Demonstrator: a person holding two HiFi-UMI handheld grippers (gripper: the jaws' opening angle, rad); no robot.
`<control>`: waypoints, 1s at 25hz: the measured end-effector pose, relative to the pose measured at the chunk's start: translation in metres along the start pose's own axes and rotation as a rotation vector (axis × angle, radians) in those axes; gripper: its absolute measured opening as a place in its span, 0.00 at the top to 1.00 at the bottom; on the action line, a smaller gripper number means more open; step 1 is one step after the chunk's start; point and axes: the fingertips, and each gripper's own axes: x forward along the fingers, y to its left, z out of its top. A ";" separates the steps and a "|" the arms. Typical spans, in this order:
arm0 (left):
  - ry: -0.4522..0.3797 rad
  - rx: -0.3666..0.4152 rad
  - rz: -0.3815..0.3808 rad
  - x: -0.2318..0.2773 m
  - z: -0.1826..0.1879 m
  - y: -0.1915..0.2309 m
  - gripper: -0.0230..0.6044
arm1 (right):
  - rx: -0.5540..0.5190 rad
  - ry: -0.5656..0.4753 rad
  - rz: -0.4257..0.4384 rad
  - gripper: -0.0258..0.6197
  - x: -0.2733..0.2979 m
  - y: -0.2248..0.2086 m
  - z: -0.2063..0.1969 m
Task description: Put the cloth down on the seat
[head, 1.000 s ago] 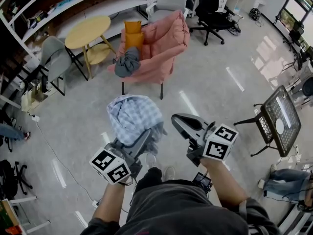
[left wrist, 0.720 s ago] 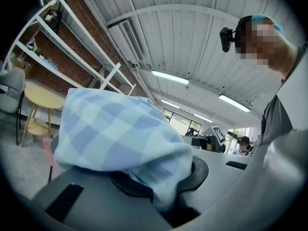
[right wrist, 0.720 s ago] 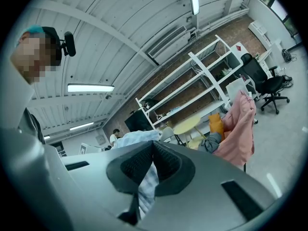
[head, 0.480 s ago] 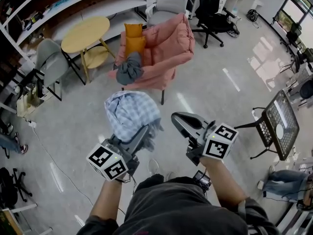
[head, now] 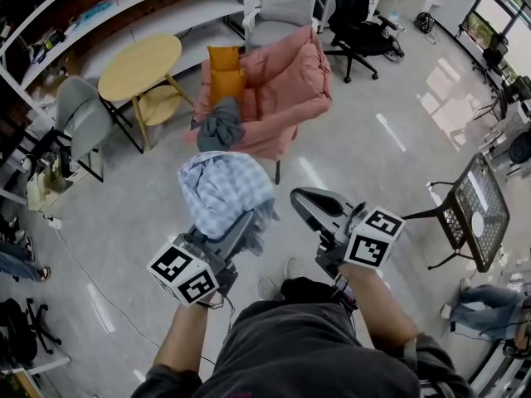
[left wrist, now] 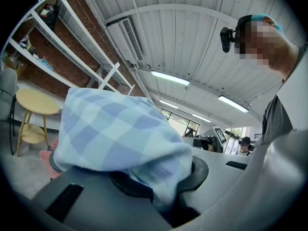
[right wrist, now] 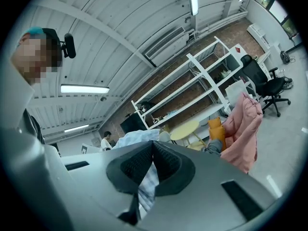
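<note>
The floor (head: 373,164) is viewed steeply downward from the head view, with the pink armchair (head: 282,89) well ahead. The left gripper view is tilted toward the ceiling (left wrist: 183,42) and largely blocked by the nearby checked cloth (left wrist: 115,138). The armchair and the round table (head: 141,56) beside it are shared by the right gripper view and the head view.

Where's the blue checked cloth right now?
In the head view, the cloth is bunched in the left gripper, left of centre, up in the air in front of the pink chair.

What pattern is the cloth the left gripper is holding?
Light blue and white checks. The cloth shows best in the left gripper view.
</note>
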 end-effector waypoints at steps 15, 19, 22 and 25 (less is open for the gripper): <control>0.033 -0.050 0.054 0.086 0.013 0.099 0.83 | 0.060 0.031 0.010 0.94 0.066 -0.118 0.033; 0.035 -0.068 0.086 0.115 0.017 0.124 0.83 | 0.080 0.055 0.022 0.94 0.080 -0.156 0.043; 0.040 -0.075 0.111 0.139 0.020 0.143 0.83 | 0.090 0.067 0.034 0.94 0.091 -0.184 0.052; 0.044 -0.083 0.133 0.162 0.024 0.158 0.83 | 0.103 0.084 0.047 0.94 0.100 -0.210 0.062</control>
